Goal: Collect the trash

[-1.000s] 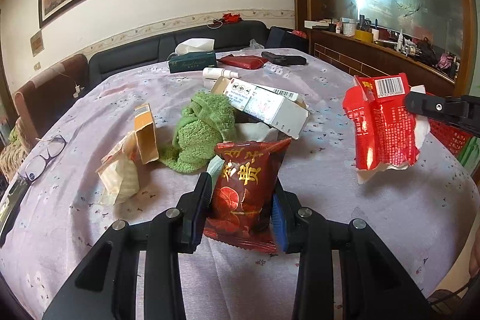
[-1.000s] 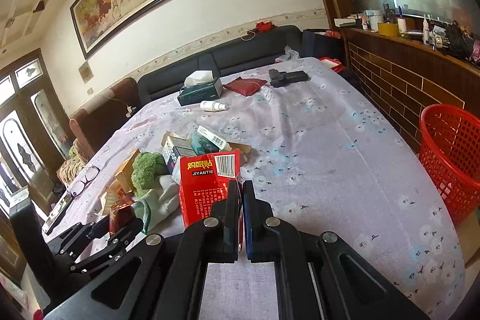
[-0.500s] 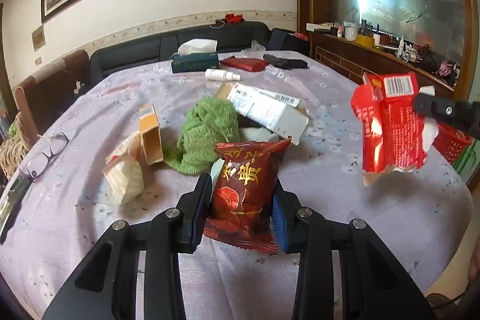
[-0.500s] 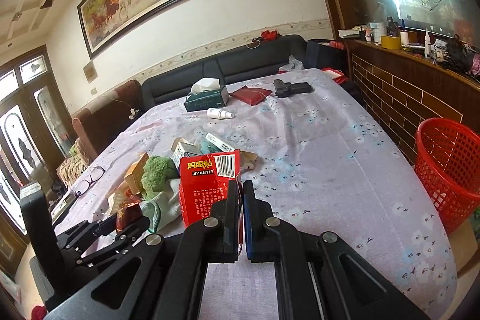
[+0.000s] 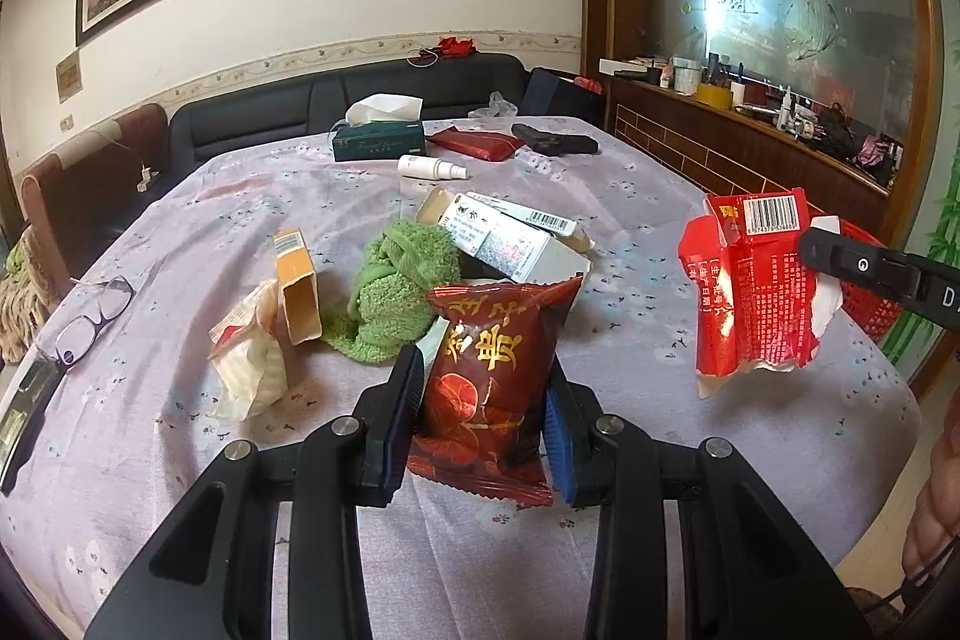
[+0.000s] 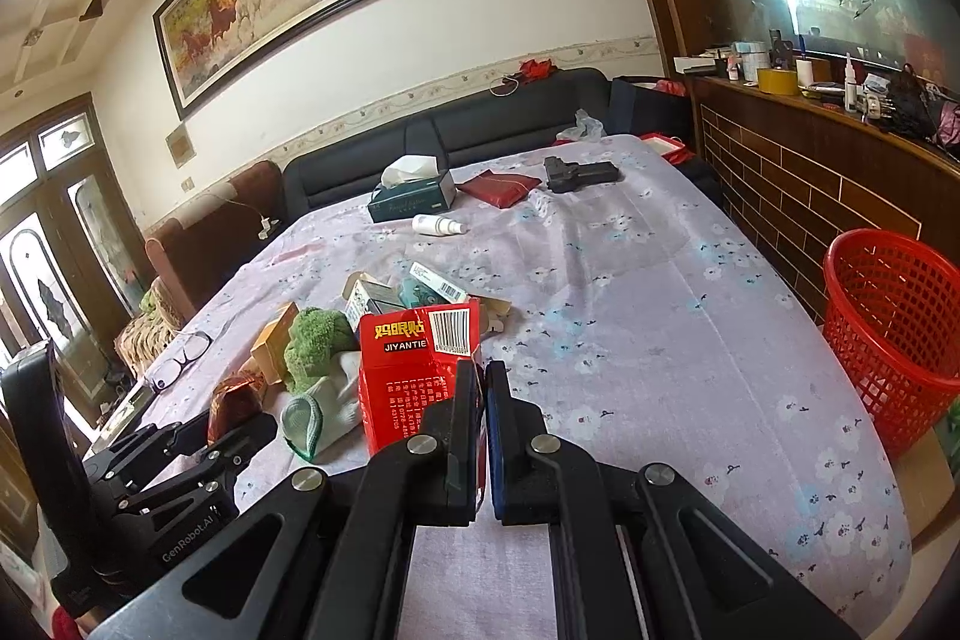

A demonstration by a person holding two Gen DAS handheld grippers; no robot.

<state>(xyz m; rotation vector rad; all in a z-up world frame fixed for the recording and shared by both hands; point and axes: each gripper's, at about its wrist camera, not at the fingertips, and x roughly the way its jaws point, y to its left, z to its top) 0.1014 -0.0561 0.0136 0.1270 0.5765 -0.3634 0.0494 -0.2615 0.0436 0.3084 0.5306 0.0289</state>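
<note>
Left hand-held gripper [image 5: 483, 403] pinches dark red snack packet [image 5: 489, 382], held above floral-clothed table [image 5: 630, 352]. Right hand-held gripper [image 6: 480, 400], jaws pressed nearly together, clamps torn red carton [image 6: 414, 376], raised off table. Red mesh wastebasket [image 6: 894, 334] stands beside table's right edge. Remaining litter mid-table: green cloth [image 5: 402, 292], orange box [image 5: 295, 286], white medicine box [image 5: 510, 244], crumpled wrapper [image 5: 249, 361].

1. We can read "JIYANTIE" on a black strip on the red packet [image 6: 414, 370], with yellow Chinese signs above it and a barcode beside it.
2. We can read "GenRobot.AI" on the left gripper [image 6: 240, 421].
3. We see gold Chinese signs on the dark red snack bag [image 5: 498, 370].
</note>
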